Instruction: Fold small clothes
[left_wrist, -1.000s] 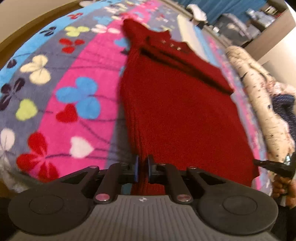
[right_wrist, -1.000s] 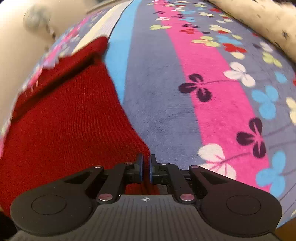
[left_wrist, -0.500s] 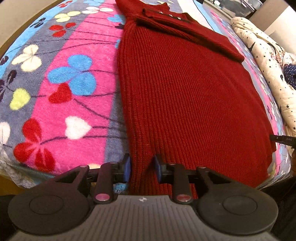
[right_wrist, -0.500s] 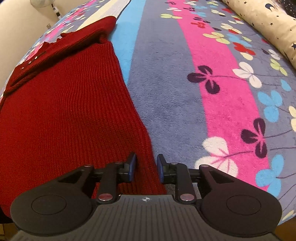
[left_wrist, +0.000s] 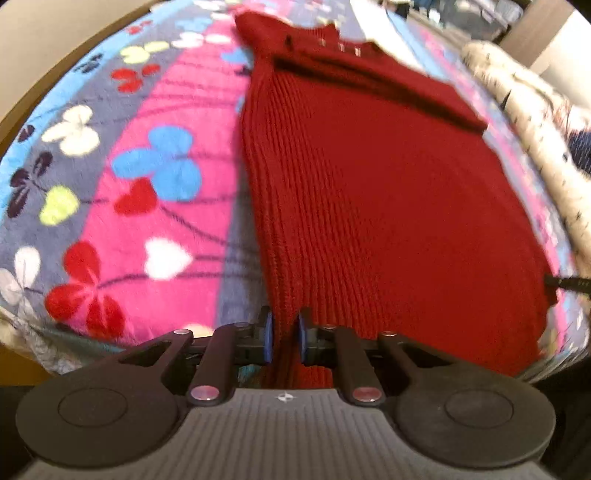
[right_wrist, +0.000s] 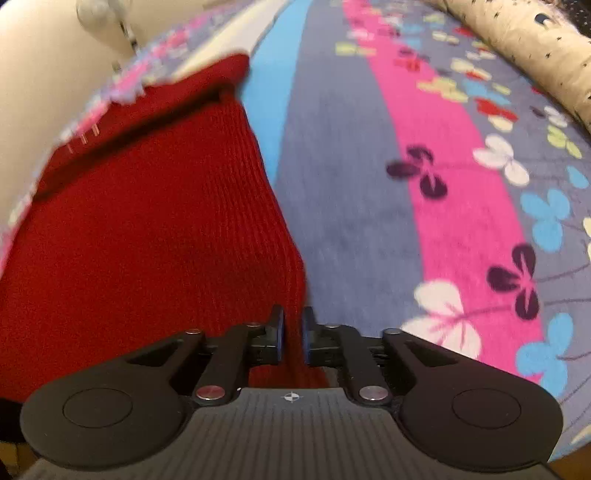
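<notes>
Sweater (left_wrist: 388, 192) lay flat on the blanket (left_wrist: 155, 206), sleeves folded across its chest. Left gripper (left_wrist: 283, 336) and right gripper (right_wrist: 293, 334) had just been closing, each pinching a hem corner. Thick knit might slip out during lifting, skewing the fold

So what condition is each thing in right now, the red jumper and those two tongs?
Red jumper: lying flat on the blanket, sleeves folded across its top, bottom hem at the near edge.
Left tongs: jaws just closing, the hem's left corner between them.
Right tongs: jaws just closing, the hem's right corner between them.
Blanket: spread out under the jumper.
</notes>
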